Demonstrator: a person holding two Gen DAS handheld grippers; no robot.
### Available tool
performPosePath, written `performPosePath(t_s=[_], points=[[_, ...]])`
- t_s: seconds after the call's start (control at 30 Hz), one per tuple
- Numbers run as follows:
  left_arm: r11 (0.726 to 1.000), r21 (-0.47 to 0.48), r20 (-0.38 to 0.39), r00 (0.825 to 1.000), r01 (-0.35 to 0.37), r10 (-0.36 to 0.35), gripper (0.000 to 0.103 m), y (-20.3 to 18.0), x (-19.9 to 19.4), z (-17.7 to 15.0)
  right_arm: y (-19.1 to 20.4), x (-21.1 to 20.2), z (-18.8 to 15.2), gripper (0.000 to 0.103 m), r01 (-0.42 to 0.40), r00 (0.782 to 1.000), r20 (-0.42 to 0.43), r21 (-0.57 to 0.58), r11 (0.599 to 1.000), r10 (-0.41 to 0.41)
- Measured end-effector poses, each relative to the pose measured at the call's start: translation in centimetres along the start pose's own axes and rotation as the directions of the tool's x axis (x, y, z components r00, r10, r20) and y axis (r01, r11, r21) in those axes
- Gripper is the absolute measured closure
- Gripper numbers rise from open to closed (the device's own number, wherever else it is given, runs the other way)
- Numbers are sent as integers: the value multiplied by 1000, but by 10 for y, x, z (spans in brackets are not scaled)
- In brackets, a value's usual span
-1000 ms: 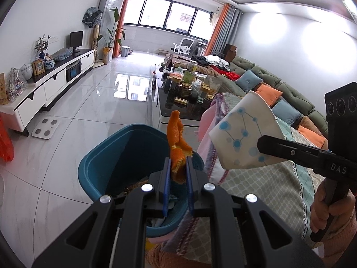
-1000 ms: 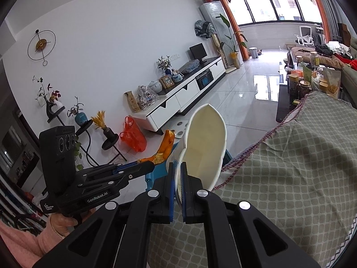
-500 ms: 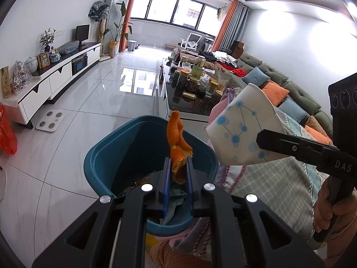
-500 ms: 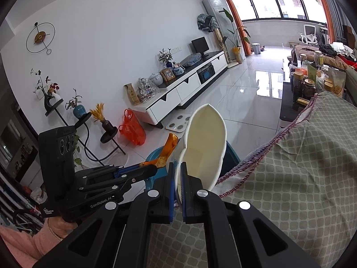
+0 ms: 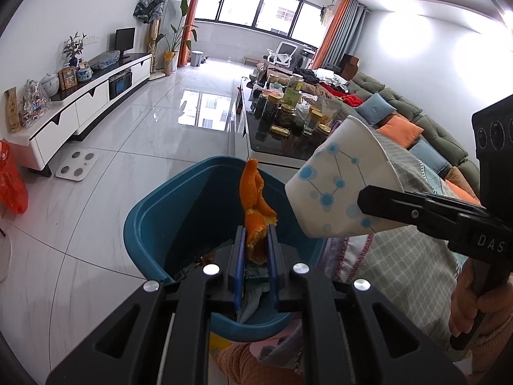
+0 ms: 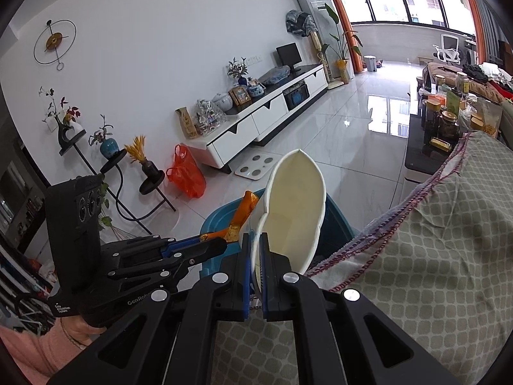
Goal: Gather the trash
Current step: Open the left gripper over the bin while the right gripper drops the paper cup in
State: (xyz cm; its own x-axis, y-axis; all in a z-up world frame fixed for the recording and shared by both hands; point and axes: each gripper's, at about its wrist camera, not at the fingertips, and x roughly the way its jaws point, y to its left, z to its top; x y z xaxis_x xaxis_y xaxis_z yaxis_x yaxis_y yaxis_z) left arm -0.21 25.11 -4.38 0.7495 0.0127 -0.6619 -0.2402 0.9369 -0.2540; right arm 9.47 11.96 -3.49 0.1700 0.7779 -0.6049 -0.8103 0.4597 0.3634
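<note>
Peel stands up between the narrow blue pads of the left gripper in the left wrist view, pinched at its lower end, its curled tip rising above the far rim of the bin. The bin sits on the floor directly below and beyond the pads, with some scraps already in its bottom. To the right, the right gripper holds a cup by its wall, mouth turned toward the sofa, base hanging over the bin's right rim. A cloth drapes near right, just beside the bin.

In the right wrist view, the right gripper is closed thin on the cup at its rim, and the wall is squashed into a pointed oval there. The left gripper reaches in from the left with the peel just beside the cup. The bin shows behind both; the cloth fills the near right.

Both pieces look very light. The peel seems limp, damp and likely to tear or cling to a pad, so a grip low on its thick part suits it. The cup looks like thin paper that buckles easily; its rolled rim is probably the firmest hold, and a light squeeze should do
</note>
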Motion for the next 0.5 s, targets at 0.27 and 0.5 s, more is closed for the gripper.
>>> performPosePath(t_s=[0.27,0.5], points=[[1000,-22,-29,999,-18,17,89,4,14,-1,-1,21,5,96,6,999,-44,15,1000,-6],[998,-39,-52,998,-46,44,86,11,27,-3,-3,36,6,94,12,997,-72,33,999,-10]])
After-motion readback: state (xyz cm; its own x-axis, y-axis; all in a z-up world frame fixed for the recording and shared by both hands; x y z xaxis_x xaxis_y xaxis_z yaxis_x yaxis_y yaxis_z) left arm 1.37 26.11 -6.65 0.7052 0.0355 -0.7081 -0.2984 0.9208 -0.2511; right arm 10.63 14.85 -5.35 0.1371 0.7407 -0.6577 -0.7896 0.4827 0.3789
